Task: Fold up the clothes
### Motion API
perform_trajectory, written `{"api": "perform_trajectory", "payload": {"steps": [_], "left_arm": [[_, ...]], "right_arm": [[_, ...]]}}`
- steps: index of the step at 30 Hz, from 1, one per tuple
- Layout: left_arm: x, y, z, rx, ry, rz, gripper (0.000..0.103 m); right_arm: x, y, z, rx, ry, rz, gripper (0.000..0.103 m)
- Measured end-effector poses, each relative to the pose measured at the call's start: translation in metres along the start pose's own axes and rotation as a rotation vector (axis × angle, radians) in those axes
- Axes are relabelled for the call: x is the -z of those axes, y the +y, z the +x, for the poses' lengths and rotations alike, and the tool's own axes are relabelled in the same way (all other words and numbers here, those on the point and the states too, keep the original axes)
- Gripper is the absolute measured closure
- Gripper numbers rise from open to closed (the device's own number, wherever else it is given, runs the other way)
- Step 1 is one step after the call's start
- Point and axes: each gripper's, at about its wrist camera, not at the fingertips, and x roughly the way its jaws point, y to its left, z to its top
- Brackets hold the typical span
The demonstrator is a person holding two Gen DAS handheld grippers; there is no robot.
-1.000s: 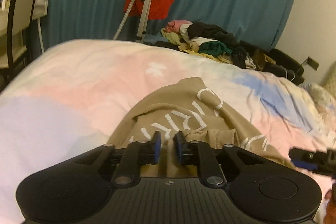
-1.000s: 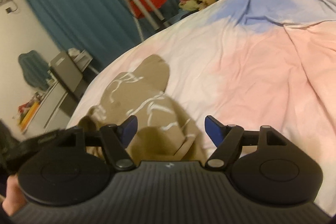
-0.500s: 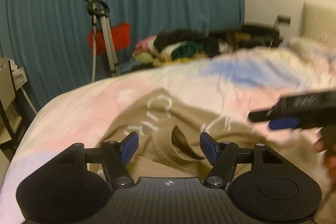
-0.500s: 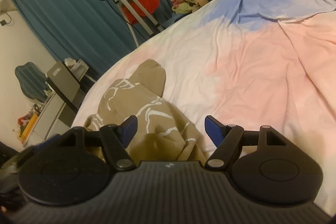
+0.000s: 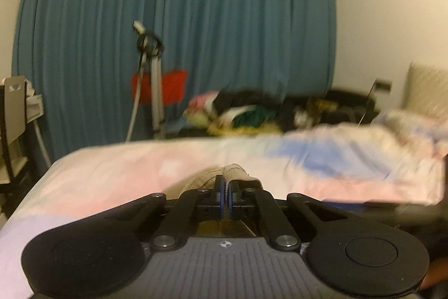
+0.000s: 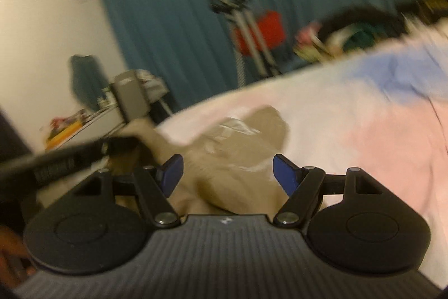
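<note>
Left gripper [image 5: 226, 194]: fingers clenched on a pinched ridge of the tan shirt [image 5: 224, 175]. Right gripper [image 6: 227, 173]: fingers released, spread, shirt [image 6: 238, 156] bunched just beyond and below them, untouched. Shirt lies crumpled on the bed [image 6: 364, 136]. No fold yet; flattening and folding remain. Further clothes pile [image 5: 246, 114] far past the fingers, unsorted.

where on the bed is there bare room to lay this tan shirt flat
Free: the pink stretch of bedspread right of the tan shirt, below the blue patch. Crowded: the clothes pile at the far edge, and the left side, where the left gripper pinches the shirt.
</note>
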Motion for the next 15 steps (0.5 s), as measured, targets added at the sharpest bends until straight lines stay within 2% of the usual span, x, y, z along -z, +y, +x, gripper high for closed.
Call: {"api": "perform_trajectory", "payload": {"steps": [3,5,7,10,12,13,15], "left_arm": [[-0.004,-0.011,-0.019,0.05,-0.045,-0.002,0.1],[-0.005,-0.017,-0.026,0.06,-0.061,0.005,0.1],[-0.005,-0.022,-0.03,0.059,-0.07,0.014,0.1],[-0.003,-0.025,-0.031,0.051,-0.065,0.012,0.1],[0.0,-0.028,-0.031,0.048,-0.059,0.012,0.1],[0.002,-0.029,-0.032,0.047,-0.059,0.013,0.1],[0.003,-0.029,-0.033,0.043,-0.065,0.02,0.1]], "right_arm": [[0.002,0.025,-0.005,-0.035,-0.036,-0.13,0.03],[0.004,0.036,-0.006,-0.001,-0.062,-0.192,0.03],[0.003,0.036,-0.006,0.04,-0.08,-0.194,0.03],[-0.003,0.022,-0.014,0.127,-0.123,-0.132,0.03],[-0.012,0.006,-0.023,0.156,-0.147,-0.033,0.03],[-0.016,-0.002,-0.026,0.164,-0.149,0.019,0.03],[-0.019,-0.018,-0.025,0.2,-0.095,0.093,0.029]]}}
